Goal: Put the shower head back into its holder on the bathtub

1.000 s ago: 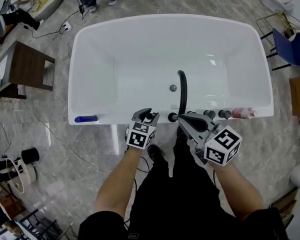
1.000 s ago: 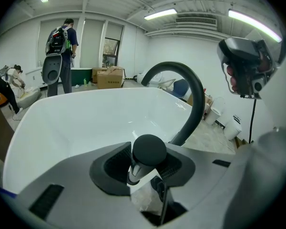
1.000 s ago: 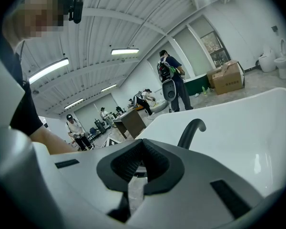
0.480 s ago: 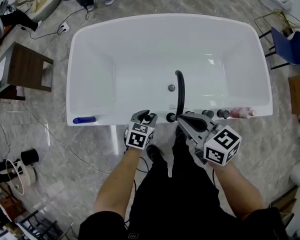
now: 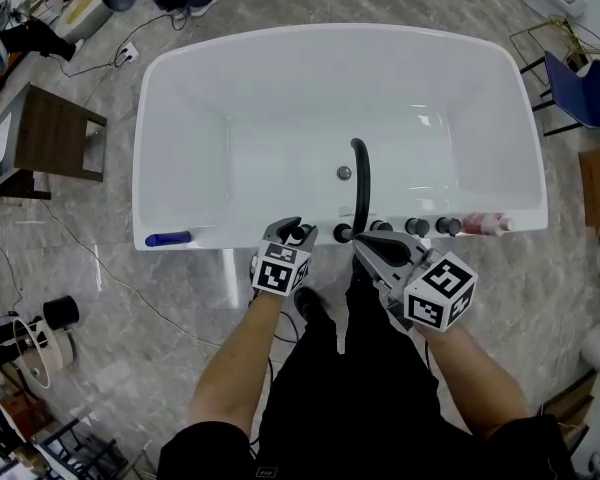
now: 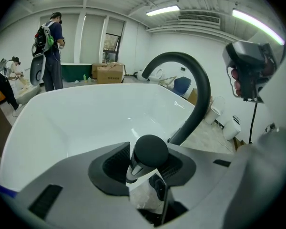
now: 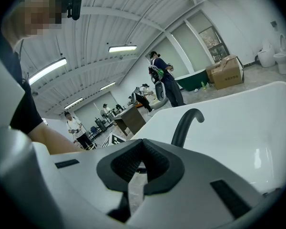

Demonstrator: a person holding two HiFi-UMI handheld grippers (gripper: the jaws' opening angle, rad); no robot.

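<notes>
Opening just now, the jaws of the left gripper (image 6: pixel 150 165) are seen loosely apart around the shower head (image 6: pixel 150 150), chrome-bodied and black-domed. It is stood upright at the near rim of the bathtub (image 5: pixel 220 238), unmoved since earlier. The right gripper (image 7: pixel 142 147) is closed, empty.

Left tongs (image 6: pixel 148 165) just opening around black-capped shower head (image 6: pixel 151 150), curved black spout (image 6: pixel 203 92), white bathtub (image 6: pixel 86 118)

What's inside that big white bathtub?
The bathtub looks bare: only a small round metal fitting shows low on its near side, with the black spout arching over it. The near inner wall under the rim is hidden, and the spout covers a strip.
</notes>
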